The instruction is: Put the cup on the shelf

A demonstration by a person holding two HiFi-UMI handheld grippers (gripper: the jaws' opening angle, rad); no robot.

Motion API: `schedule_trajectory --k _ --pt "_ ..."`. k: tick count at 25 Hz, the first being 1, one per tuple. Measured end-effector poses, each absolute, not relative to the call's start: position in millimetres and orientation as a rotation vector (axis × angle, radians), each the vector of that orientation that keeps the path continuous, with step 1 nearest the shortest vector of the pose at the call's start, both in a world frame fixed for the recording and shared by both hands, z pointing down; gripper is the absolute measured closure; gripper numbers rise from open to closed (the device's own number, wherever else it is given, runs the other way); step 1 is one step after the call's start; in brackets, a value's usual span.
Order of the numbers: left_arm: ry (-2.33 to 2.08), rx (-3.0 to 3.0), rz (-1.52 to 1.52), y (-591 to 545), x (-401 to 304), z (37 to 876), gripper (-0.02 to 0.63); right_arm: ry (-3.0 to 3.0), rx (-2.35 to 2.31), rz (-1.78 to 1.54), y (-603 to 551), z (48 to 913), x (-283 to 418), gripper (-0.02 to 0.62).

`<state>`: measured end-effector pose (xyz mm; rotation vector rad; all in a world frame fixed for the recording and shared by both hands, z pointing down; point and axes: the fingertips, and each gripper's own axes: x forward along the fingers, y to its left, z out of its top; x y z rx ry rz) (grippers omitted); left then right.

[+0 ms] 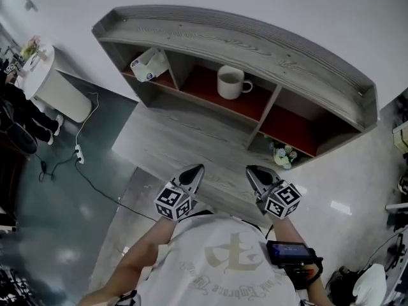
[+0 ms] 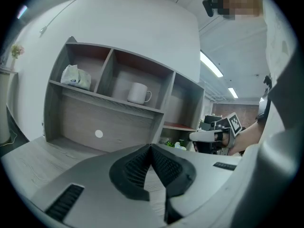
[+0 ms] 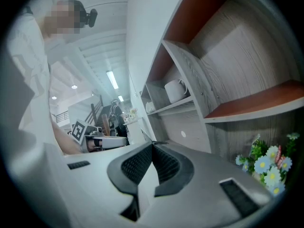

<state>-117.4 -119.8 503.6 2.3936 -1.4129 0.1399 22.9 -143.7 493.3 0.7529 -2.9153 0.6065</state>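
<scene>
1. The cup stands upright in the middle compartment of the shelf, its handle pointing right.
2. The left claw and right claw hover over the worktop, each pressed together on nothing, well apart from the cup.

One white ceramic cup, one crumpled white packet and one small bunch of pale flowers are sitting about one grey wooden three-compartment shelf. Two grippers are showing: left gripper, right gripper.
</scene>
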Motion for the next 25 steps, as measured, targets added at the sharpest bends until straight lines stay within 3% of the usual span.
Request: schedule_trajectory --k 25 --pt "-1.306 2.464 0.17 -129.2 -77.9 497.5 0.604 -2.922 0.804 0.612 -144.9 489.8 42.2 0.592"
